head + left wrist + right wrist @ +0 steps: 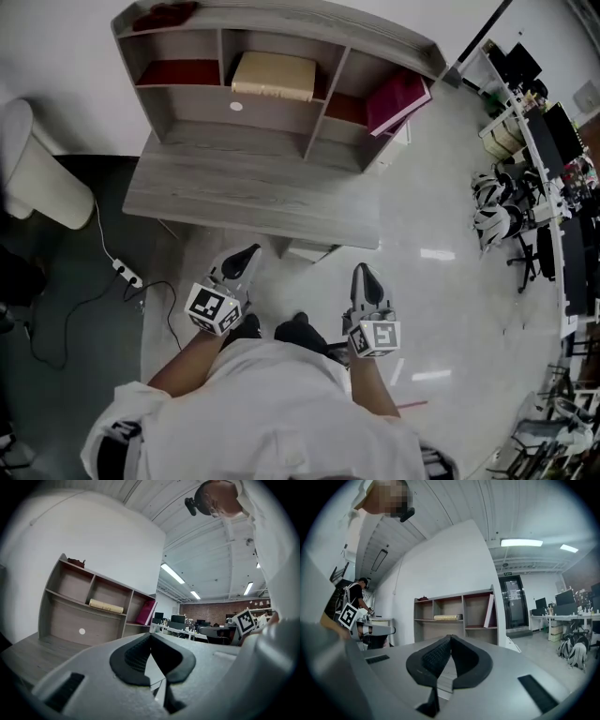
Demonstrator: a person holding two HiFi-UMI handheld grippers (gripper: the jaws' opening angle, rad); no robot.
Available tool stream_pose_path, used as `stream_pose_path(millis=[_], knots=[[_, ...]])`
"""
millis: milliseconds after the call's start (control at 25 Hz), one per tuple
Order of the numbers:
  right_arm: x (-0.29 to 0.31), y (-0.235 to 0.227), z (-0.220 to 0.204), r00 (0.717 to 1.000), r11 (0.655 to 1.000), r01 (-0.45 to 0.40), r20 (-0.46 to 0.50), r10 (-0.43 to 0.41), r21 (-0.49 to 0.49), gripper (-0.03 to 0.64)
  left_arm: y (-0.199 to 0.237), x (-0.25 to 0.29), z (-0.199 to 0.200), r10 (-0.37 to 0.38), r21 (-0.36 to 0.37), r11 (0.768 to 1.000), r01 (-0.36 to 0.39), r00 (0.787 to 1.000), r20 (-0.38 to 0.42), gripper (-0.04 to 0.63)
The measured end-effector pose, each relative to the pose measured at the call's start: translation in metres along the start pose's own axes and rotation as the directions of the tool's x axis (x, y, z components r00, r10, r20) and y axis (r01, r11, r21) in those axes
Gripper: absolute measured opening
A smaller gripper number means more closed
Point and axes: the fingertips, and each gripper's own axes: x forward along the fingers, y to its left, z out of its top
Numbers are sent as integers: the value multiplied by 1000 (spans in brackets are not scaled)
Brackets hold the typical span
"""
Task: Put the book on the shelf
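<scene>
A beige book lies flat in the middle compartment of the grey wooden shelf on the desk. A magenta book leans in the right compartment. Below the desk's front edge, both grippers are held apart from the shelf. My left gripper is shut with nothing in it, and so is my right gripper. In the left gripper view the jaws meet, with the beige book and magenta book far ahead. The right gripper points at the shelf, where the beige book shows.
A dark red object rests on the shelf's top. A white chair stands at the left, with a power strip and cable on the floor. Office desks, chairs and bags crowd the right side.
</scene>
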Motion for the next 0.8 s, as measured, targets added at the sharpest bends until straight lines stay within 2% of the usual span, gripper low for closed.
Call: stream_pose_path(millis=[200,560,680,800], knots=[[4,-13,-2,998,996,-60,-4,61,58,15,-9,9,8,38,-10,999,-38,999,-15,14],[11,-49,15,988,988,-156,5,156,19,15,-57,46,30,-3,31,1000,2,1000,11,14],[13,-52,18,985,985,-173,19,173,21,15,-61,49,26,-2,23,1000,2,1000,-12,14],[17,-58,22,982,982,-188,26,188,0,15,-56,48,31,13,53,999,-12,1000,-16,14]])
